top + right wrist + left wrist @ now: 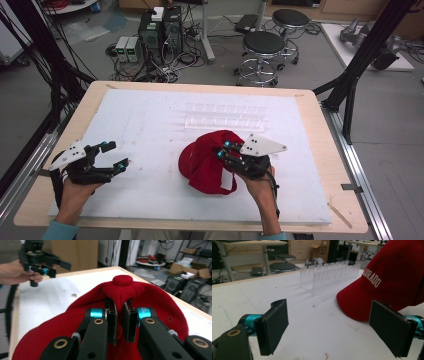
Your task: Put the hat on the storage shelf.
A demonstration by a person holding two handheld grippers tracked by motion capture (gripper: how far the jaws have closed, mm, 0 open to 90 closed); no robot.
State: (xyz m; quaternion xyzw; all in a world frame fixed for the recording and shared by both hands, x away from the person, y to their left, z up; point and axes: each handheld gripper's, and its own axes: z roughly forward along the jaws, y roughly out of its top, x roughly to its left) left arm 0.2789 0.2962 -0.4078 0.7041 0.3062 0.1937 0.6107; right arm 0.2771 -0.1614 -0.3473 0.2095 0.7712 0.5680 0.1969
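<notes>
A red baseball cap [205, 160] with white lettering lies at the middle of the white board, partly lifted. My right gripper [223, 149] is shut on the fabric at the cap's crown; in the right gripper view its jaws [119, 322] pinch a fold of red cloth just below the top button [122, 280]. My left gripper [116, 154] hovers at the left of the board, open and holding nothing. In the left gripper view its gripper [334, 327] faces the cap's brim [362, 305], apart from it.
A clear acrylic slotted rack [225, 117] stands on the white board [150, 125] behind the cap. The wooden table edge [320, 130] frames the board. Stools [262, 47], computers and cables crowd the floor beyond.
</notes>
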